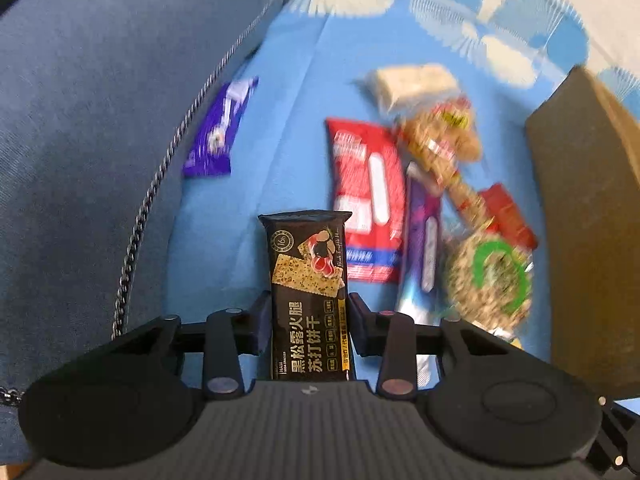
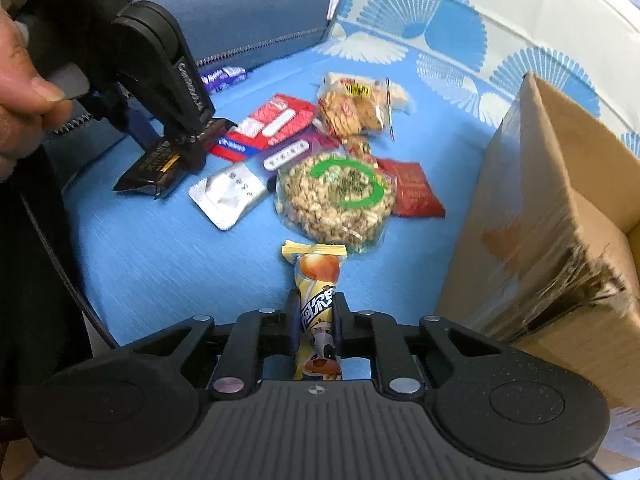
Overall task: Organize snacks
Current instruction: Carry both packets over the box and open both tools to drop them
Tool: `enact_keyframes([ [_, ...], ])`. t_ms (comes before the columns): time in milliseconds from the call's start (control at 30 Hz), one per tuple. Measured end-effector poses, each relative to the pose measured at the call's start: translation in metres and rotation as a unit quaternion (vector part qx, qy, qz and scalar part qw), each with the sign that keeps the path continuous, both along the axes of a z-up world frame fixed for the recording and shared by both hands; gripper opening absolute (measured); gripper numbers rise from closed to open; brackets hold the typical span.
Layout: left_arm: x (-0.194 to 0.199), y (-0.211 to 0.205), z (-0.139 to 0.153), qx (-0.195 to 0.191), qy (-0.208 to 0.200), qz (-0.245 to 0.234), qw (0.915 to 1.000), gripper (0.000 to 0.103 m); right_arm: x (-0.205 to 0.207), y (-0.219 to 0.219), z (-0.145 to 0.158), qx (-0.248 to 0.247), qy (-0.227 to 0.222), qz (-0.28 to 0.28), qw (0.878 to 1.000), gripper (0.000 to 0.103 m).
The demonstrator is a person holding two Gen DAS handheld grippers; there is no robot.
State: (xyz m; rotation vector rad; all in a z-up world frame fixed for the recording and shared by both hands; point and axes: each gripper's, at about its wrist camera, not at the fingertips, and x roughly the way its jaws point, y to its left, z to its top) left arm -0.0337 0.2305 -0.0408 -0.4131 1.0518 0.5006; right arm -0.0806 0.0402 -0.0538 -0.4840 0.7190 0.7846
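Your left gripper (image 1: 309, 322) is clamped on the black cracker packet (image 1: 308, 280), which sticks out past the fingertips. Your right gripper (image 2: 317, 318) pinches the yellow snack stick (image 2: 318, 296), above the blue sheet (image 2: 160, 248).

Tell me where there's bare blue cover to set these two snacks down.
Free: the patch near the camera, between the silver-ended packet and the cardboard box, and the strip between the purple packet and the red packet. Crowded: the pile around the round rice cake, beside the box.
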Motion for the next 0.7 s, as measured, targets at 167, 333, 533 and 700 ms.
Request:
enact_keyframes([
  [167,-0.014,-0.008,0.020,0.018,-0.076,-0.008,0.9969,0.043,-0.002,-0.008,0.016,0.029,-0.018,0.004,0.999,0.015],
  [333,-0.023,-0.017,0.036,0.027,-0.142,-0.027,0.9891,0.043,-0.001,-0.021,0.036,0.073,-0.037,0.002,0.997,0.015],
  [533,-0.027,-0.022,0.043,0.033,-0.180,-0.034,0.9825,0.043,-0.001,-0.032,0.058,0.138,-0.061,0.007,0.989,0.015],
  [700,-0.031,-0.022,0.046,0.032,-0.197,-0.031,0.9793,0.043,0.001,-0.039,0.072,0.178,-0.078,0.009,0.981,0.015],
])
